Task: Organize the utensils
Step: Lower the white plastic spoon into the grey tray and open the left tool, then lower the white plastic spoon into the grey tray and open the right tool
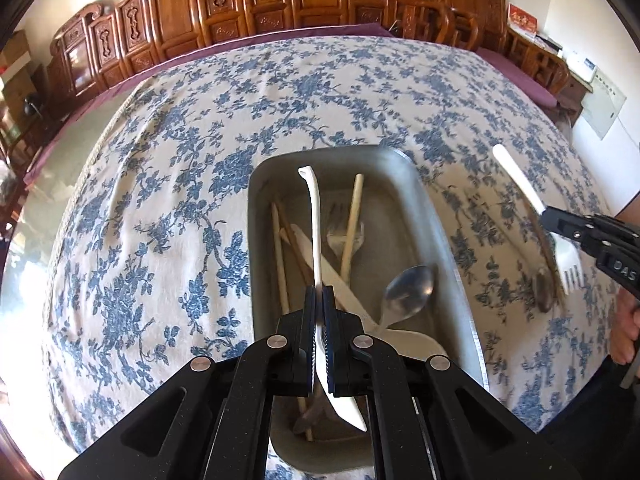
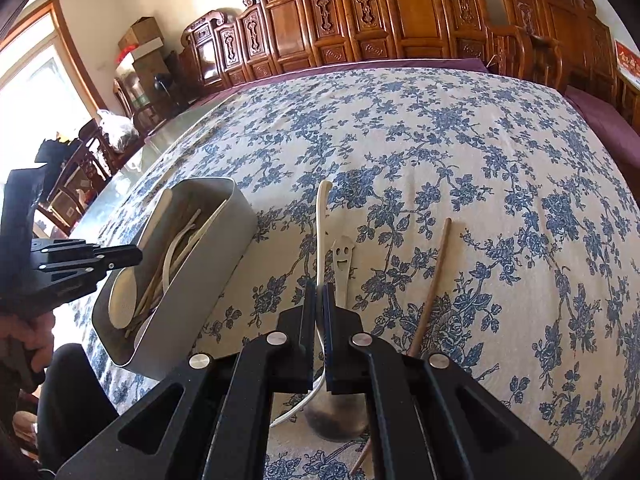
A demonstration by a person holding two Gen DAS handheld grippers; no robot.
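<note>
Left wrist view, foreground: the left claw [image 1: 319, 308], clenched on a white plastic utensil [image 1: 316, 232], probably a knife. The handle runs up and away between the pads and the wider end hangs below them. This claw stands directly over the grey bin [image 1: 440, 208], which sits on the floral tabletop [image 1: 160, 160]. The held utensil's long axis runs roughly parallel to the bin's long walls. By my reading, the coming move turns on this alignment: lowering and letting go would lay the piece lengthwise among the contents.

Already in the bin: a metal spoon [image 1: 408, 292], a plastic fork [image 1: 340, 236], pale chopsticks [image 1: 352, 228] and other sticks. How they overlap near the bin's close end is hidden by the claw body.

Right wrist view, foreground: the right claw [image 2: 319, 304], clenched on a white plastic fork [image 2: 321, 224], its handle pointing away. In the left view the tines hang below the pads. This claw is off to the bin's right, beyond its wall, so the left is the nearer to a drop.

Loose on the cloth lie a metal spoon with a smiling face cut in its handle [image 2: 343, 264], just beside the held fork, and a brown chopstick [image 2: 432, 280] further right. The face-handled spoon's bowl is partly covered by the claw. Its image in the left view is motion-blurred. The brown chopstick's near end is cut off.
</note>
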